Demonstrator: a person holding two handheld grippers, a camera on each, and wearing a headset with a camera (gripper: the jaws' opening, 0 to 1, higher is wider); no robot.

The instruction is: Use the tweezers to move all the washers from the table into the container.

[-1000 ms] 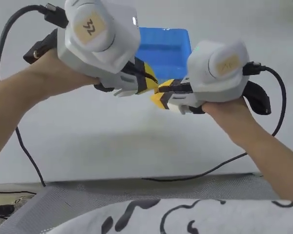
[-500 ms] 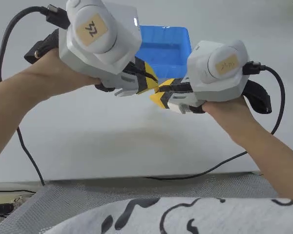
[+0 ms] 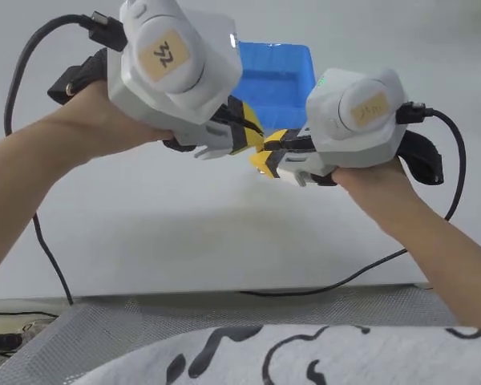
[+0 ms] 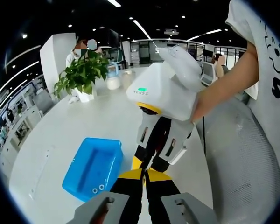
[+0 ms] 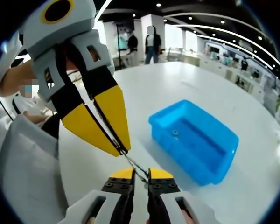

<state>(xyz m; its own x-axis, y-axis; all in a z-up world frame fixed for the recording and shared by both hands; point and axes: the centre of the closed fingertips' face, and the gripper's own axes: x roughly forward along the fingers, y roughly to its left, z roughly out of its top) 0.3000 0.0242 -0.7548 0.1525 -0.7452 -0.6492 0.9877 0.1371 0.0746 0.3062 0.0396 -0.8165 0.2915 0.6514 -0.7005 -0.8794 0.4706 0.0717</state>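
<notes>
The left gripper (image 5: pixel 122 148) and right gripper (image 5: pixel 141 175) meet tip to tip in the air above the white tabletop (image 3: pixel 184 224), on the near side of the blue container (image 5: pixel 179 151). The left gripper's yellow jaws are clenched on thin metal tweezers (image 5: pixel 133 163), which run out from between them. The tweezers' other end sits between the right gripper's jaws, which are pinched on it. The container stands toward the tabletop's far edge, with small washers (image 4: pixel 98 189) lying on its floor.

white table (image 3: pixel 184 233), potted plant (image 4: pixel 81 74), ceiling lights (image 4: pixel 140 28)
</notes>
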